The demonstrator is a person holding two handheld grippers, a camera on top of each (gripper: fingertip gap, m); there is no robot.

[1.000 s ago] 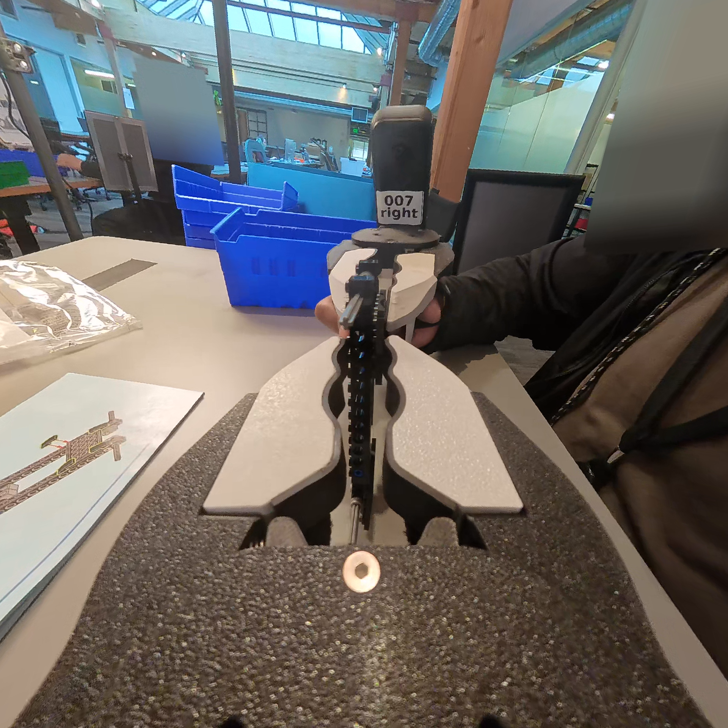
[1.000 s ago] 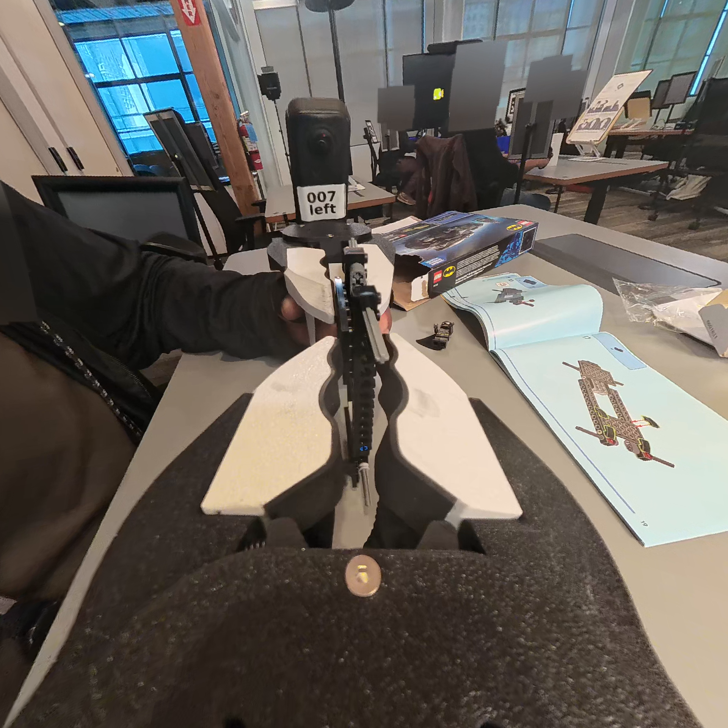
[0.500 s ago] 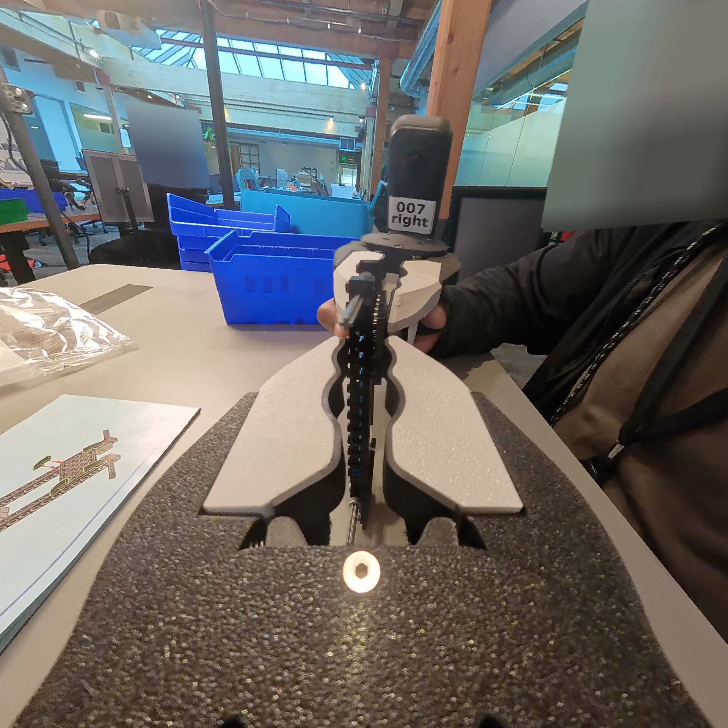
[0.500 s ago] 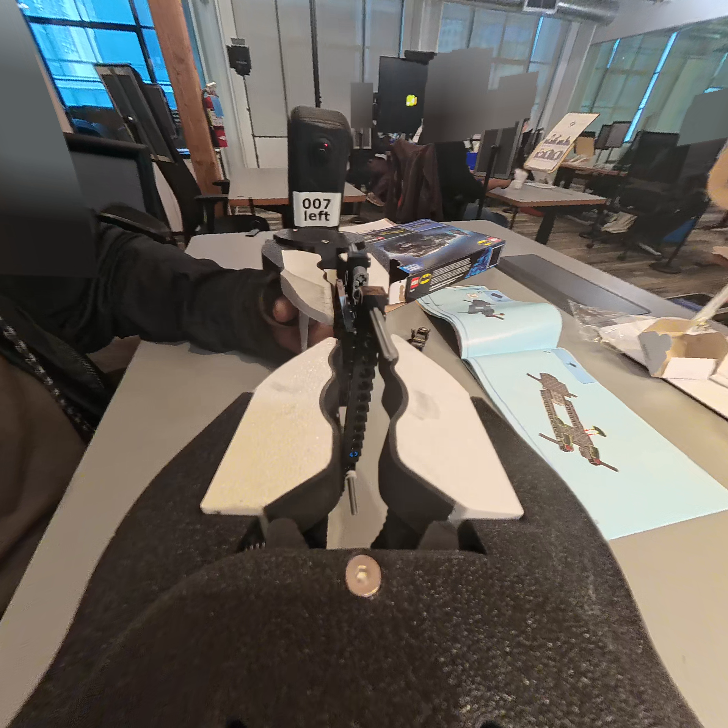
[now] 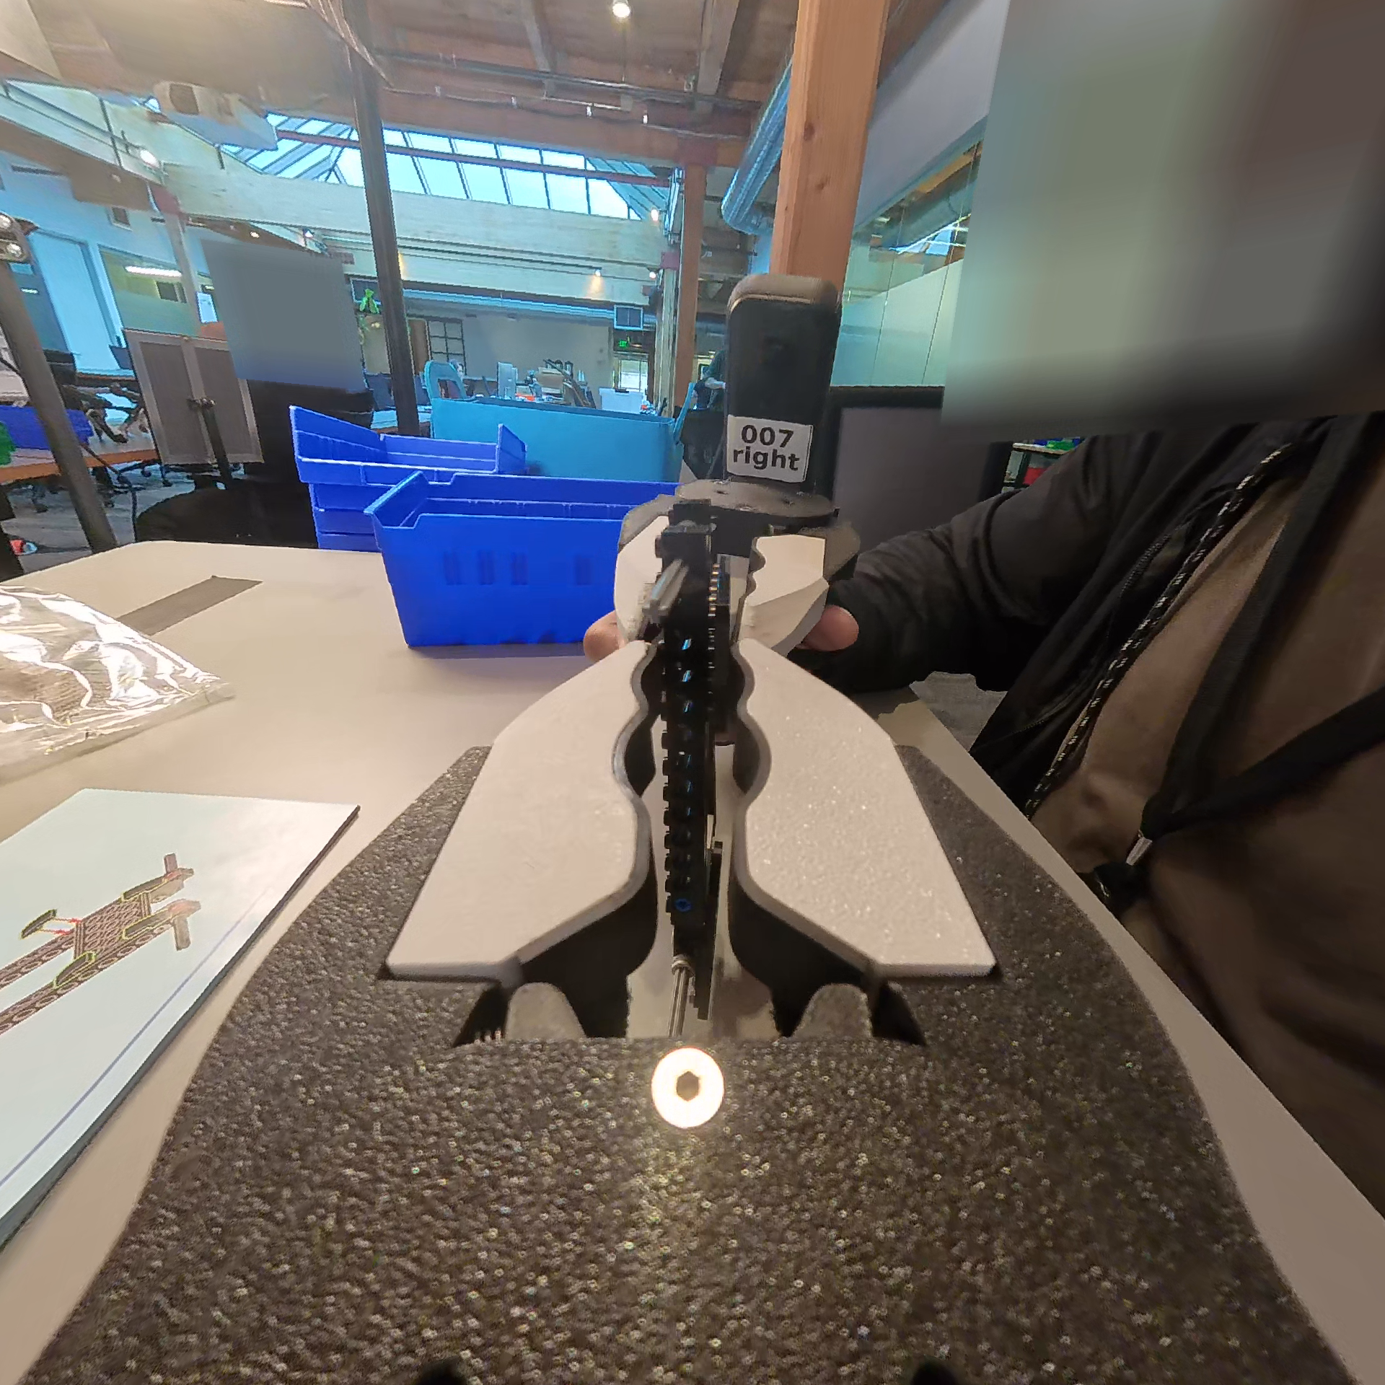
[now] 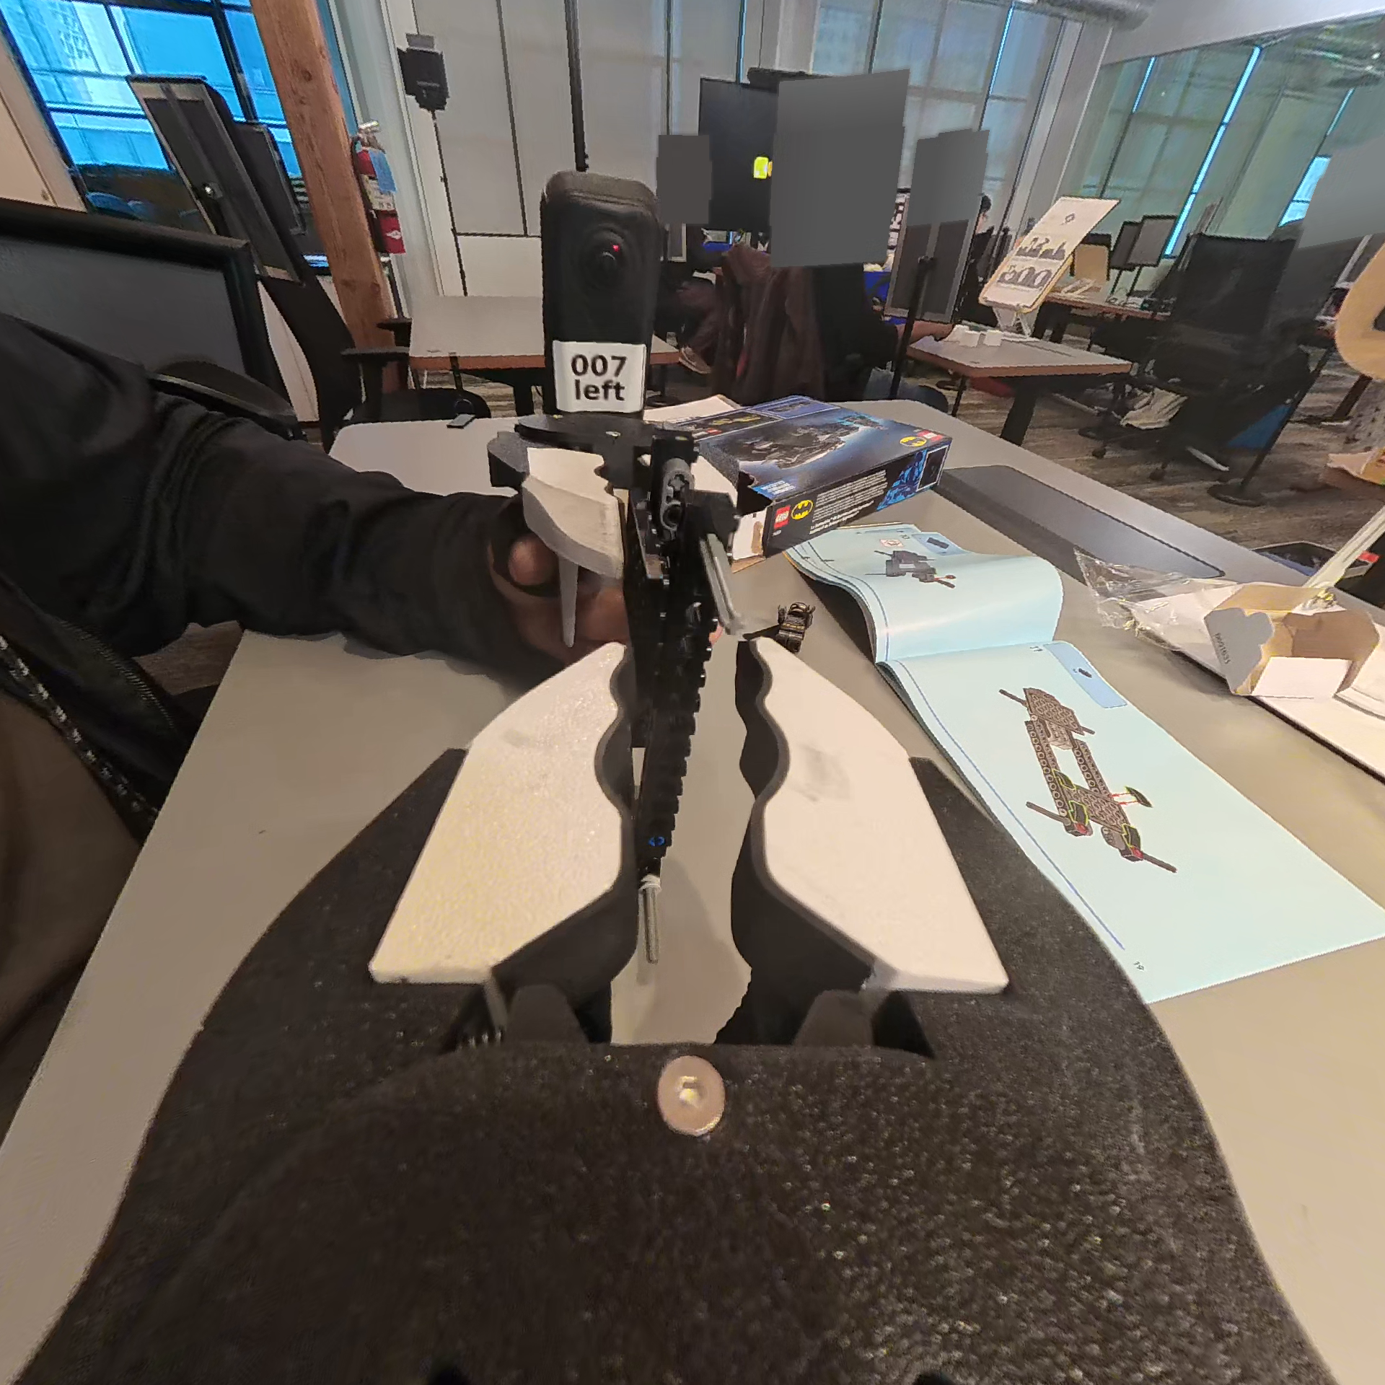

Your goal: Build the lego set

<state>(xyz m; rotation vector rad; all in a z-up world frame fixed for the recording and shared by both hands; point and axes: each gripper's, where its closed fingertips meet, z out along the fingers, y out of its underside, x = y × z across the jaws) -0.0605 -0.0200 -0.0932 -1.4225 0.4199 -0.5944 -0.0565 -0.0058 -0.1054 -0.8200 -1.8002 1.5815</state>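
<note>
While the left fingers (image 5: 689, 674) still clamp the black brick assembly (image 5: 686, 787), the right fingers (image 6: 757, 674) have spread off it.

Black brick assembly (image 5: 693, 749) – upright (edge-on).

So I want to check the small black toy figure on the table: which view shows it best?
The right wrist view: the toy figure stands on the table just past the right gripper, beside the open booklet. The left wrist view does not show it at all.
</note>
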